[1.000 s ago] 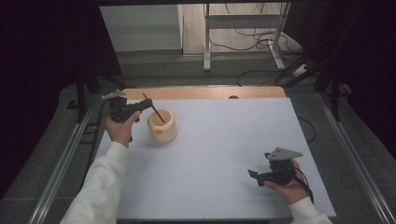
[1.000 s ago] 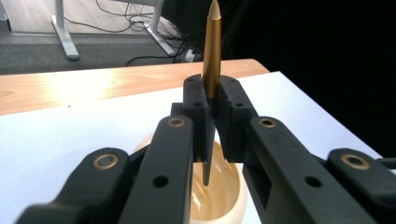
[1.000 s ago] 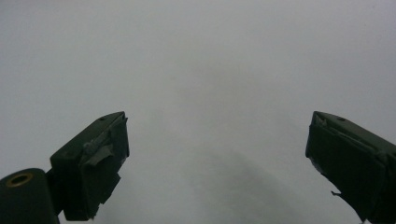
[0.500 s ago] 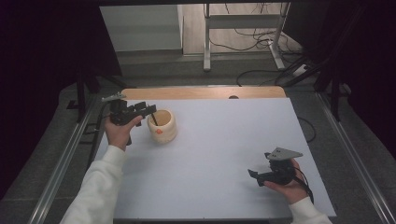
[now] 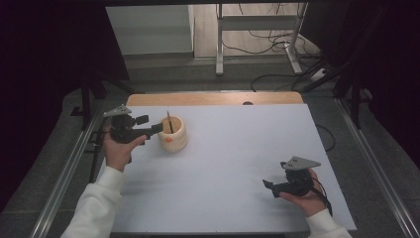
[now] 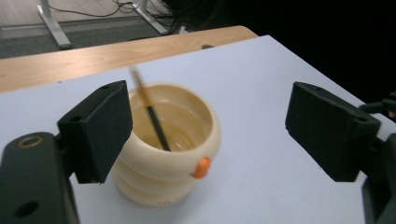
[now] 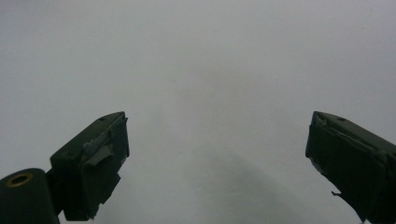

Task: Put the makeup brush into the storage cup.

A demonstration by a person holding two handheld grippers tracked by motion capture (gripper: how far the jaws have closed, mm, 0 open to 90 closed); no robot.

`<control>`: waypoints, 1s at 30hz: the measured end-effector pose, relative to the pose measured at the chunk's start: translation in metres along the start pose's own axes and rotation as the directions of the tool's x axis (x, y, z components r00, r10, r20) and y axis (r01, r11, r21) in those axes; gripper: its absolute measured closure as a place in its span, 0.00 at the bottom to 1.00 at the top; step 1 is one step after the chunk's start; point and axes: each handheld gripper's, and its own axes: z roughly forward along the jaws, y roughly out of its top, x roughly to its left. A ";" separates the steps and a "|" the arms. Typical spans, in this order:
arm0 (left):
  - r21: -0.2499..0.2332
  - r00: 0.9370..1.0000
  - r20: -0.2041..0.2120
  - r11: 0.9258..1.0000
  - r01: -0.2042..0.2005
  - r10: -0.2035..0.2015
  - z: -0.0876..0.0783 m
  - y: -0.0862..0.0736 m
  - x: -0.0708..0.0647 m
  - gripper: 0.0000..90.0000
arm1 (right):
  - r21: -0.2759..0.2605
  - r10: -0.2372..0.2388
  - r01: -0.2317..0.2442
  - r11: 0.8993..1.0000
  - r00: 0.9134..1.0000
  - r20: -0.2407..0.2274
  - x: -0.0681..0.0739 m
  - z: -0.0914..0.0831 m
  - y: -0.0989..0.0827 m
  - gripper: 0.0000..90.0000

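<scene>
A cream ribbed pot (image 5: 174,140) with an orange button stands at the table's far left. A thin dark stick (image 5: 170,122) leans inside it, free of any grip. My left gripper (image 5: 157,129) hovers just left of the pot, pointing at it. Its jaws have just been opening and now stand wide with nothing pressed between them. In the left gripper view the pot (image 6: 173,172) and the stick (image 6: 152,112) lie just beyond the left gripper (image 6: 210,116). My right gripper (image 5: 268,185) rests near the front right, and in its own view the right gripper (image 7: 217,154) is open over bare table.
The white table top (image 5: 237,148) ends in a wooden strip (image 5: 213,98) at the far edge. Metal rails run along both sides. Beyond the table are a frame's legs and cables on the floor.
The left gripper, earlier shut on the stick over the pot, has opened and drawn back to the left. The stick now stands in the pot. The right gripper has kept still.
</scene>
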 end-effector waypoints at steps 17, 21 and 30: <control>0.102 0.999 0.000 0.994 -0.045 0.046 -0.018 -0.042 -0.017 0.17 | 0.001 0.001 -0.001 1.000 1.000 0.005 -0.001 -0.001 0.001 0.07; 0.111 0.998 -0.015 0.992 -0.055 0.057 -0.025 -0.053 -0.021 0.17 | 0.000 0.002 -0.002 1.000 1.000 0.005 -0.001 -0.001 0.001 0.07; 0.136 0.998 0.004 0.989 -0.061 0.061 -0.032 -0.082 -0.032 0.17 | -0.004 0.007 -0.007 1.000 1.000 0.005 -0.002 -0.001 0.001 0.07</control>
